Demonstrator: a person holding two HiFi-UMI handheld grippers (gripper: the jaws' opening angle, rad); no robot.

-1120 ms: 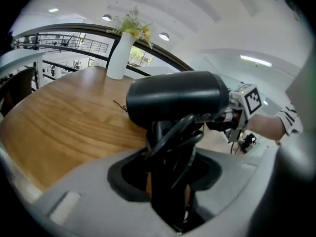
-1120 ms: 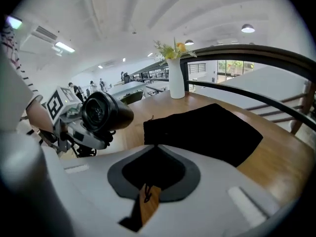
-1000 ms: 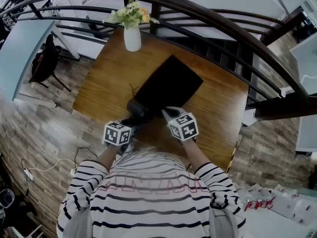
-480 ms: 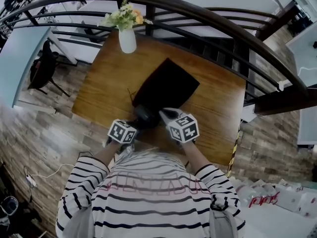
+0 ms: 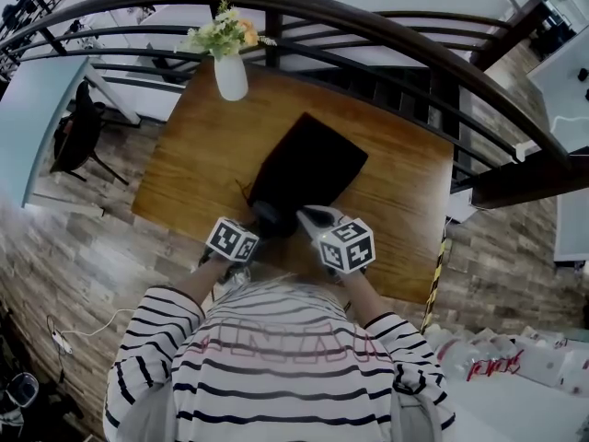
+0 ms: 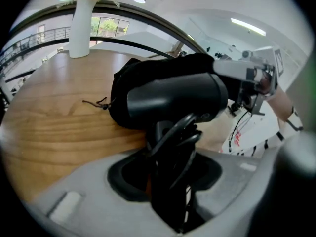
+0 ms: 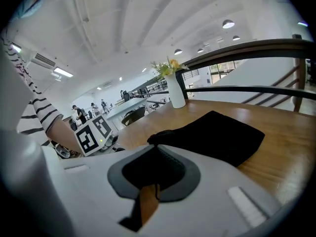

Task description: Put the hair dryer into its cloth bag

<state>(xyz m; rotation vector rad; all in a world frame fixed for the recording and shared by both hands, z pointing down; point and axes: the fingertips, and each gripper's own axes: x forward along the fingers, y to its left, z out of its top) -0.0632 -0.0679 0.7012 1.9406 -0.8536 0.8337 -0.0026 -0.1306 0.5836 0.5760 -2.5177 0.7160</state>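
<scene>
The black cloth bag lies flat in the middle of the wooden table, its mouth towards me. My left gripper is shut on the handle of the black hair dryer, with the cord wound round it. In the left gripper view the hair dryer lies level above my left gripper, its barrel against the bag. My right gripper is shut on the bag's near edge. In the right gripper view the bag spreads out from my right gripper.
A white vase with flowers stands at the table's far left corner. A dark curved railing runs behind the table. A thin drawstring trails from the bag onto the wood. My striped sleeves are at the near edge.
My left gripper has carried the hair dryer right and down to the bag's mouth, tilting as it went. The right gripper has risen a little with the bag's edge.
</scene>
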